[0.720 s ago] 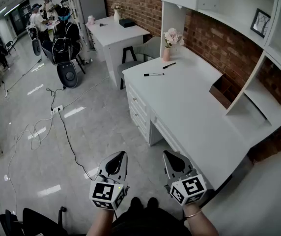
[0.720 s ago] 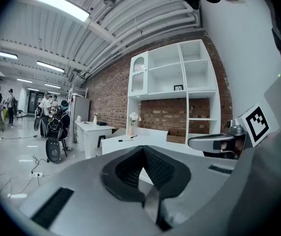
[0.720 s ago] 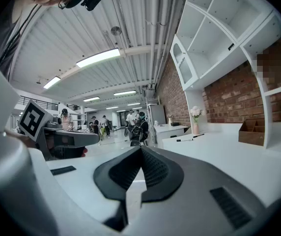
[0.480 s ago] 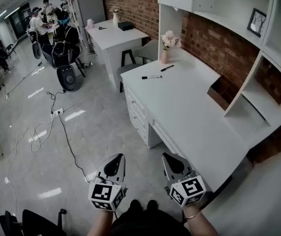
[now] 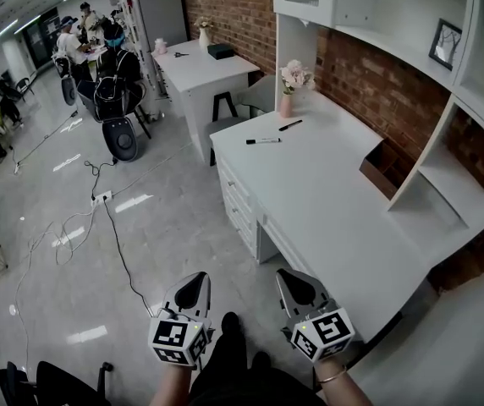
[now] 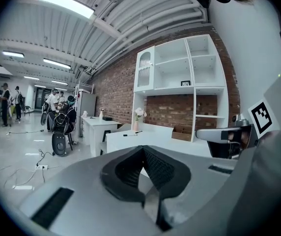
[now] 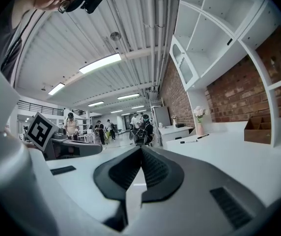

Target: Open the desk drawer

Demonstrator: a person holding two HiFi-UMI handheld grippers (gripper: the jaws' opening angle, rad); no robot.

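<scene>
The white desk [image 5: 335, 194] runs along the brick wall at the right. Its stack of drawers [image 5: 236, 196] faces the floor side, and a long shallow drawer [image 5: 288, 242] sits under the top; all are closed. My left gripper [image 5: 195, 279] and right gripper [image 5: 287, 276] are held side by side near the bottom of the head view, short of the desk's near end and touching nothing. The left gripper [image 6: 143, 149] has its jaws pressed together with nothing between them. The right gripper [image 7: 141, 149] is likewise shut and holds nothing.
On the desk stand a pink vase of flowers [image 5: 287, 100], two markers [image 5: 263, 140] and a wooden box [image 5: 381, 162]. A stool [image 5: 223, 106] and a second desk [image 5: 198, 61] lie beyond. Cables [image 5: 117, 239] cross the floor; people and a wheeled machine [image 5: 123, 135] are at the back left.
The person has put one foot forward between the grippers. Both grippers stay shut and side by side, a touch lower in the head view.
</scene>
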